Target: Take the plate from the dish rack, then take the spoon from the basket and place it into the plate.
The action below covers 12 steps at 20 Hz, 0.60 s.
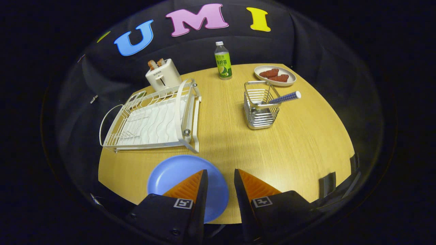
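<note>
A blue plate (177, 177) lies flat on the wooden table (272, 153) close in front of the white wire dish rack (153, 119), whose slots hold nothing. My gripper (220, 172) hovers over the plate's right part, fingers apart with nothing between them; the left finger (190, 187) covers part of the plate. Farther off to the right stands a metal wire basket (260, 109). A spoon with a blue-and-white patterned handle (284, 98) leans out of it toward the right.
A cream toaster (163, 75) with toast stands behind the rack. A green-labelled bottle (223, 61) is at the table's far edge. A pale plate with reddish-brown pieces (275, 75) sits behind the basket. Bare tabletop lies between the plate and the basket.
</note>
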{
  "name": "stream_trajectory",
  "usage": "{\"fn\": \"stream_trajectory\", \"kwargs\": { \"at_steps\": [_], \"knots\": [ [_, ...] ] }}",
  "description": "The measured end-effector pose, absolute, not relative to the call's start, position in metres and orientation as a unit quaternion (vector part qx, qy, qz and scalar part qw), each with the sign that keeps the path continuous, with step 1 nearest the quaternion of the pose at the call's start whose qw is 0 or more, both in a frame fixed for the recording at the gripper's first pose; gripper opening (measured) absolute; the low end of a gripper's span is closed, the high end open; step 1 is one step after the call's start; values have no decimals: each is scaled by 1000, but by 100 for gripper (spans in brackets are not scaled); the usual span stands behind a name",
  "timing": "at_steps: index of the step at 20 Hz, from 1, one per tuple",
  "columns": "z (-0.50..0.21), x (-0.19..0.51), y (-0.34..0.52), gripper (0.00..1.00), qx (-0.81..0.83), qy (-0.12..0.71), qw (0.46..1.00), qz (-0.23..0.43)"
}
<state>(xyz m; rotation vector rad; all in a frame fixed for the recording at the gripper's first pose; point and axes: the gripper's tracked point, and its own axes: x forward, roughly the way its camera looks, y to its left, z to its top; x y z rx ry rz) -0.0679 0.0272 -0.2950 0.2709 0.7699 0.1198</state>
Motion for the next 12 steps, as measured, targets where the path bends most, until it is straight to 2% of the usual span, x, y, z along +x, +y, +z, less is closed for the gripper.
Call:
{"fn": "stream_trajectory", "kwargs": {
  "at_steps": [1, 4, 8, 12],
  "knots": [
    [-284, -62, 21, 50, 121, 358, 923, 69],
    [-251, -38, -4, 66, 83, 309, 943, 94],
    [-223, -1, -48, 72, 56, 275, 955, 95],
    [-235, 33, -91, 73, 26, 285, 954, 93]
  ]
}}
